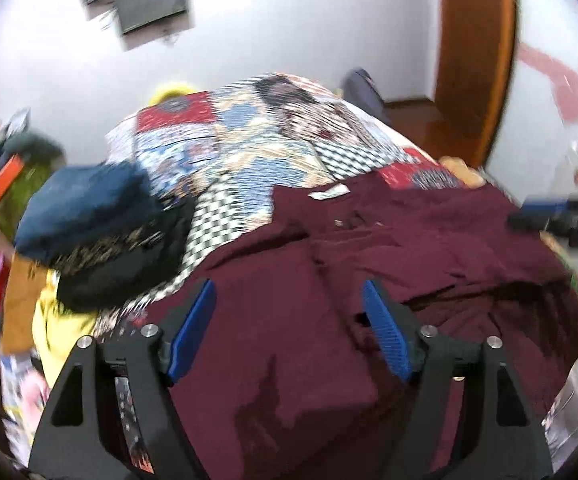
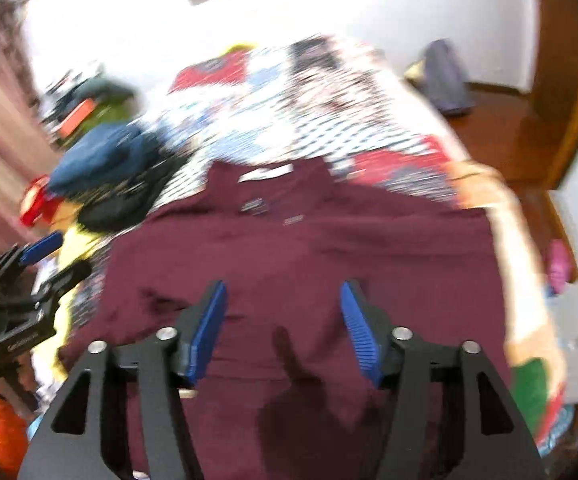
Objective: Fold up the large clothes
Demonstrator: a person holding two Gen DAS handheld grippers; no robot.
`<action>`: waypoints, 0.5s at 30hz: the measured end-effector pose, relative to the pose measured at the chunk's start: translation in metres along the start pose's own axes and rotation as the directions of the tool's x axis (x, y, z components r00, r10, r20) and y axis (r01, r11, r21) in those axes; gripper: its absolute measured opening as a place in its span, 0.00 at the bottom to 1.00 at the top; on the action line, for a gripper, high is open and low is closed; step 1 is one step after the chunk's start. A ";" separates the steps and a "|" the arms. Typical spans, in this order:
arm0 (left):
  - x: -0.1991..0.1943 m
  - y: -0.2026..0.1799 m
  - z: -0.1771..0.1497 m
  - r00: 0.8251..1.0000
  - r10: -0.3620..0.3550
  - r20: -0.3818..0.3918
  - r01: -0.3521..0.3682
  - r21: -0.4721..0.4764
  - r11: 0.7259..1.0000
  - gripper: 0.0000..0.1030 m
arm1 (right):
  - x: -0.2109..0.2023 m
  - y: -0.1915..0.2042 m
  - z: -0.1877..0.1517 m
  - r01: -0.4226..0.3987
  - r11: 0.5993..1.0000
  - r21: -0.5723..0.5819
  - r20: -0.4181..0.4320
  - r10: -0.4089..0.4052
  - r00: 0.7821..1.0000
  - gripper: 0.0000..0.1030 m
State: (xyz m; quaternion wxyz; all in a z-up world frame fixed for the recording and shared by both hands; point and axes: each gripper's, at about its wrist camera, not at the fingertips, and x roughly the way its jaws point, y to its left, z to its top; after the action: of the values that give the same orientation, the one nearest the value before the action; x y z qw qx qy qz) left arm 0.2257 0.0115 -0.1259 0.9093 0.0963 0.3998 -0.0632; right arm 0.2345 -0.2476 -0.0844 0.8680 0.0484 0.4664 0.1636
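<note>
A large maroon shirt (image 1: 369, 264) lies spread on a bed with a patchwork cover (image 1: 249, 152), its collar and white label (image 1: 329, 192) toward the far side. My left gripper (image 1: 289, 292) hovers open and empty over the shirt's near left part. My right gripper (image 2: 283, 292) hovers open and empty over the shirt (image 2: 309, 248), near its middle. The left gripper also shows at the left edge of the right wrist view (image 2: 41, 256). Both views are blurred.
A pile of folded clothes, dark blue (image 1: 89, 204) on black, sits on the bed's left side beside yellow cloth (image 1: 57, 320). A wooden door (image 1: 477, 52) and floor lie beyond the bed on the right. Cluttered items stand at the far left.
</note>
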 end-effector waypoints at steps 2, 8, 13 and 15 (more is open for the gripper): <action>0.014 -0.021 0.002 1.000 0.006 -0.028 -0.003 0.093 0.996 0.73 | -0.007 -0.024 -0.002 0.063 0.998 0.028 0.016 -0.064 0.998 0.55; 0.049 -0.074 -0.003 0.996 0.023 -0.090 0.005 0.303 0.953 0.73 | 0.008 -0.071 -0.019 0.144 0.982 0.123 -0.042 -0.140 0.989 0.55; 0.068 -0.095 0.002 0.996 0.028 -0.081 0.004 0.372 0.928 0.73 | 0.047 -0.094 -0.040 0.156 0.969 0.189 -0.166 -0.125 0.978 0.55; 0.077 -0.094 0.006 0.995 0.021 -0.099 0.017 0.367 0.930 0.73 | 0.054 -0.095 -0.049 0.162 0.971 0.178 -0.176 -0.130 0.976 0.55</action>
State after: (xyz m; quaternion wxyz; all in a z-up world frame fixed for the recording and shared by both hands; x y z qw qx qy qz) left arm 0.2640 -0.0841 -0.1906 0.8538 0.2682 0.4266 -0.1312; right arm 0.2441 -0.3222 -0.1777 0.8279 0.0836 0.5517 0.0568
